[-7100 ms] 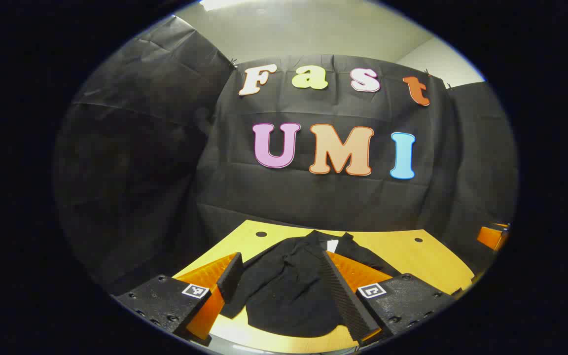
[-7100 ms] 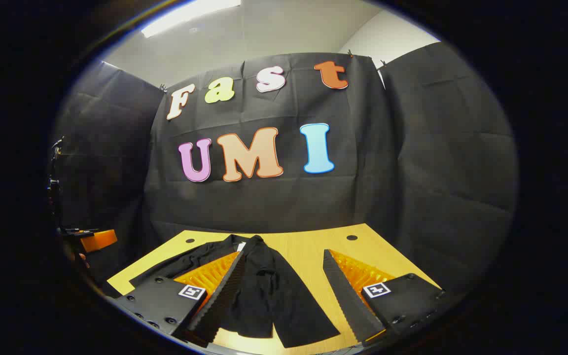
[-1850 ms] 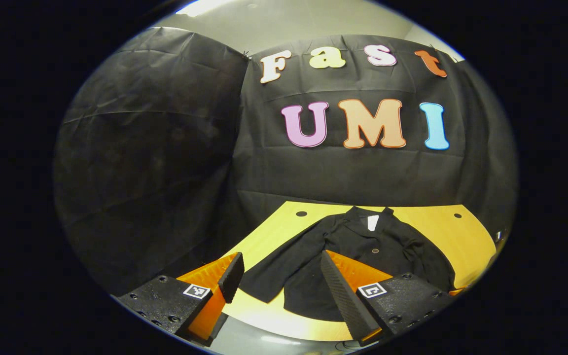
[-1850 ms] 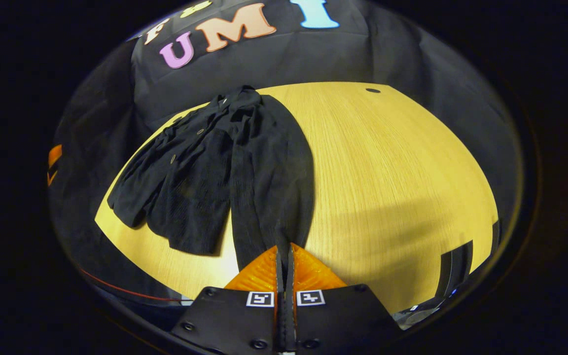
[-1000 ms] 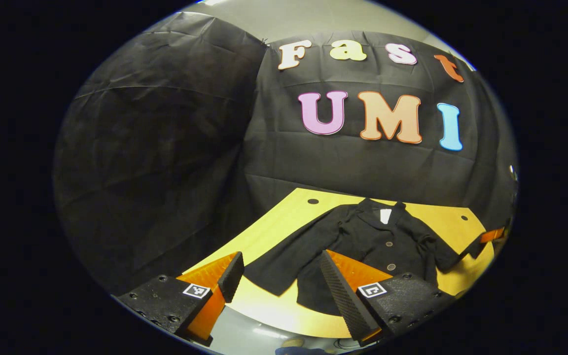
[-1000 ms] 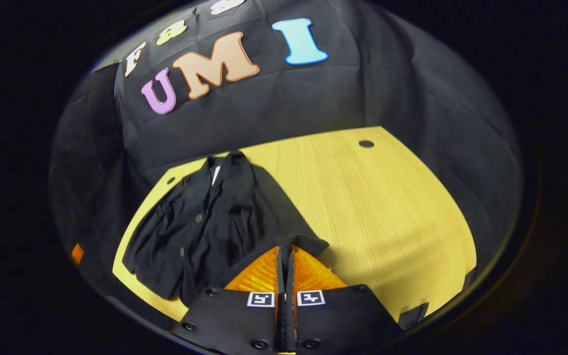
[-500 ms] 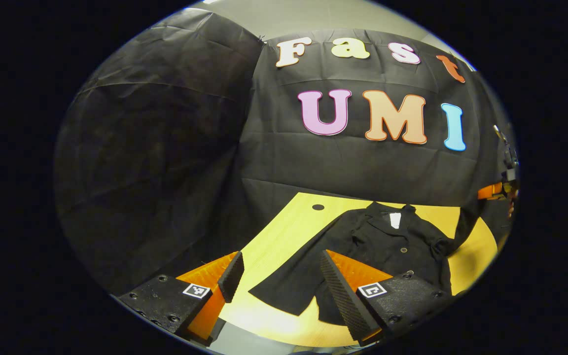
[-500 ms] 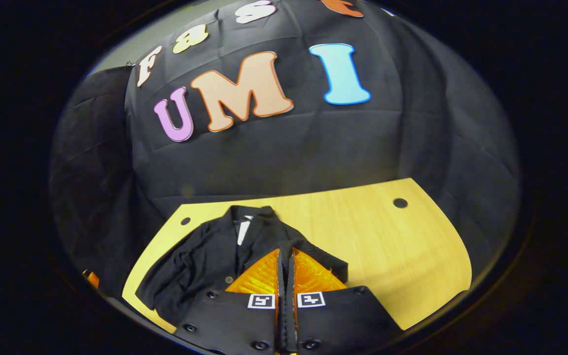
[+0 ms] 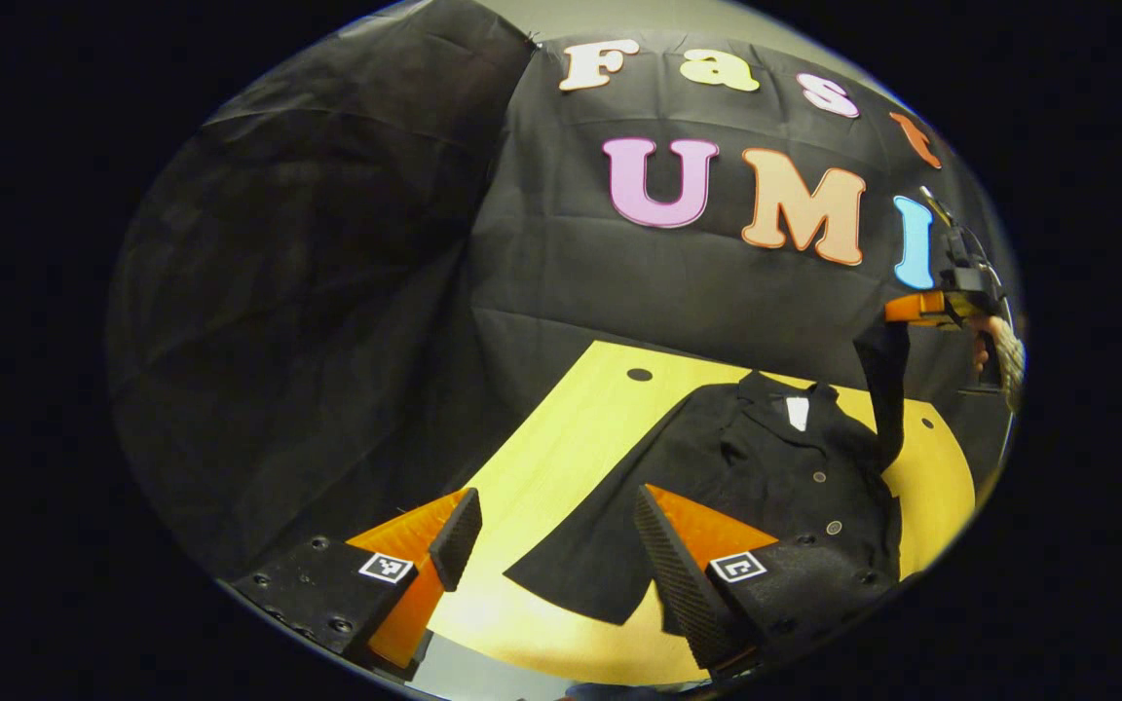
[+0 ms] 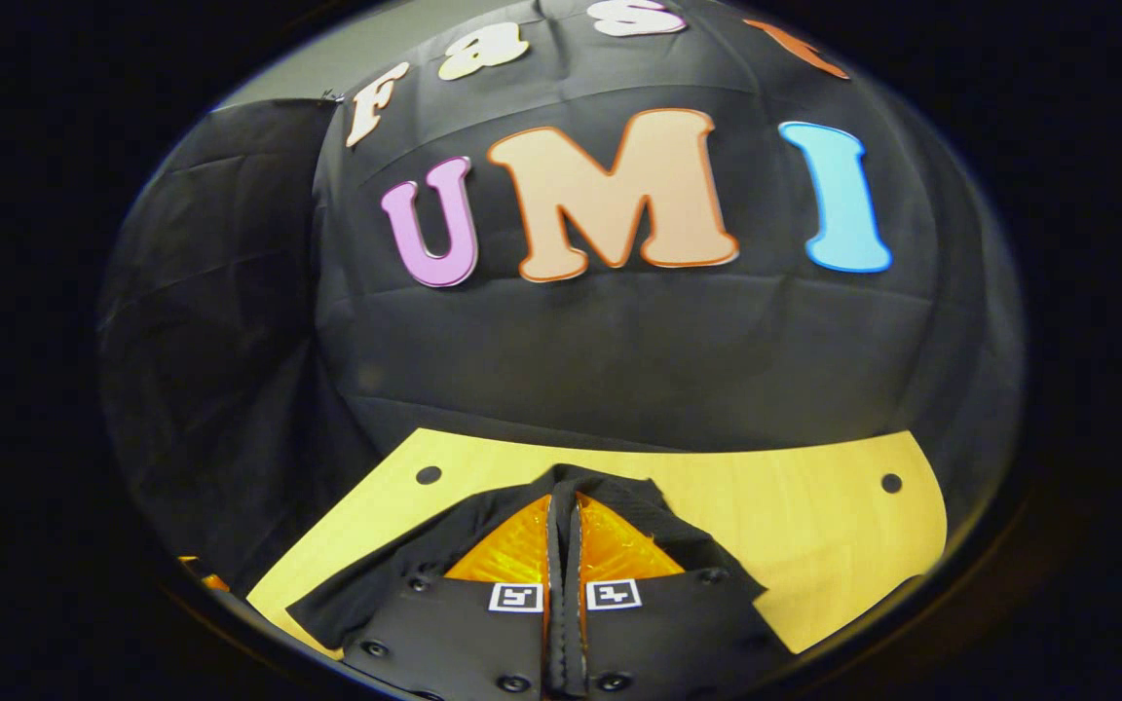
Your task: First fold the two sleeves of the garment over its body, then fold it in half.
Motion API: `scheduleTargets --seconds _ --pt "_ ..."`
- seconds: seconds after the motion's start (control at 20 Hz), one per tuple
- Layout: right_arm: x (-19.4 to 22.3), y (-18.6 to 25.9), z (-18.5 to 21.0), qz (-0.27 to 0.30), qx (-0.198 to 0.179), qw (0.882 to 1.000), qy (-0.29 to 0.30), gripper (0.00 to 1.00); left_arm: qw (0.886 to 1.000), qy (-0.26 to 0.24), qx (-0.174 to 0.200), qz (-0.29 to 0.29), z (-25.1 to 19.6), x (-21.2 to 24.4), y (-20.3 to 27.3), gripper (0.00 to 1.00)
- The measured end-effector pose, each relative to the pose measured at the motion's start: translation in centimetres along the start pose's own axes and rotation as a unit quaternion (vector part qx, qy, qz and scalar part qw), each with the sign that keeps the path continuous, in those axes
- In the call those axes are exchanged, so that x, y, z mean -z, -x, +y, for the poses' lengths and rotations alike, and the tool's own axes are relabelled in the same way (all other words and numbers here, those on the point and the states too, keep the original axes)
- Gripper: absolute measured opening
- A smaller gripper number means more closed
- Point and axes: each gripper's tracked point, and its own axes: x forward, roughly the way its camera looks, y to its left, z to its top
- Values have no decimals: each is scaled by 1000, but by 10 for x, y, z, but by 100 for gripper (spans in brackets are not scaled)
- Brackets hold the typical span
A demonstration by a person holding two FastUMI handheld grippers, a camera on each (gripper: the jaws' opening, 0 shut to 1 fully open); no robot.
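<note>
Nearest you in the left gripper view, your left tool [image 9: 551, 531] stands wide apart with nothing between its fingers, poised above the near edge of the yellow wooden surface [image 9: 561, 438]. Each finger base carries a small square black-and-white marker; neither reads as words. Just beyond lies the black garment [image 9: 746, 487], face up, buttons down its front, its one sleeve [image 9: 585, 574] stretched flat toward you. A white tag [image 9: 797, 413] sits inside the collar, too small to read. Farther off at the right edge of that view, your right tool [image 9: 897, 310] is raised above the surface with the other sleeve [image 9: 884, 389] hanging from it in a taut strip down to the shoulder.

In the right gripper view, the right tool [image 10: 563, 516] is closed tight on that sleeve's cuff [image 10: 610, 501], which drapes over both fingers; beyond it lie the surface [image 10: 814, 526] and its two round holes.
</note>
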Motion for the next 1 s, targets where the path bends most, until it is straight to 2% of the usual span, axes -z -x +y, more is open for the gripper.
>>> scheduleTargets --seconds 0.2,0.45,0.65,0.95,1.0 --pt "2 -54 58 22 -30 999 28 2 999 13 16 43 7 23 -16 96" --pt "42 -116 116 74 -64 993 59 2 995 13 33 93 3 52 -30 96" --pt "77 -162 138 109 -76 989 64 2 993 -9 46 111 -2 63 -41 96" --pt "105 -197 145 133 -55 987 65 2 985 -12 71 158 -13 93 -49 96" --pt "104 -196 148 133 -58 987 65 9 984 -16 75 162 -17 97 -50 96"
